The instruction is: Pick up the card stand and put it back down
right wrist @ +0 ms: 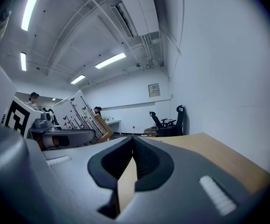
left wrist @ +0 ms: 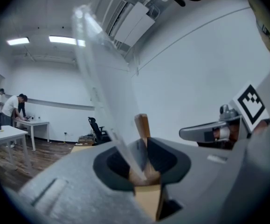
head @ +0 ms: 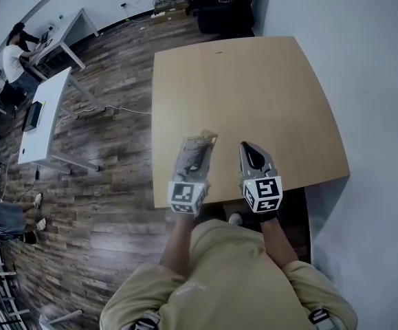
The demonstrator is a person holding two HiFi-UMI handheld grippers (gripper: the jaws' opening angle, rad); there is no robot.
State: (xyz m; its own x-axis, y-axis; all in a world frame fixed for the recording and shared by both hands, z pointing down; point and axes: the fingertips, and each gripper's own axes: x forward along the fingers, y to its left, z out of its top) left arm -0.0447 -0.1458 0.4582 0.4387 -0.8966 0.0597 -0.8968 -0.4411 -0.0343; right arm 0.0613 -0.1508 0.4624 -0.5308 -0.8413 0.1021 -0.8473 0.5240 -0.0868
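The wooden desk (head: 253,95) stands on plank flooring, beside a white wall. Both grippers sit over its near edge, side by side and apart. The right gripper (right wrist: 132,146) has its jaws pressed together with nothing between them. The left gripper (left wrist: 144,163) has its jaws only slightly apart, clamped on the card stand (left wrist: 100,73), which is over the near left part of the desk. Whether the stand touches the desk I cannot tell. The stand's clear panel leans up and away from the gripper. The pads pinch its small wooden base (left wrist: 142,127).
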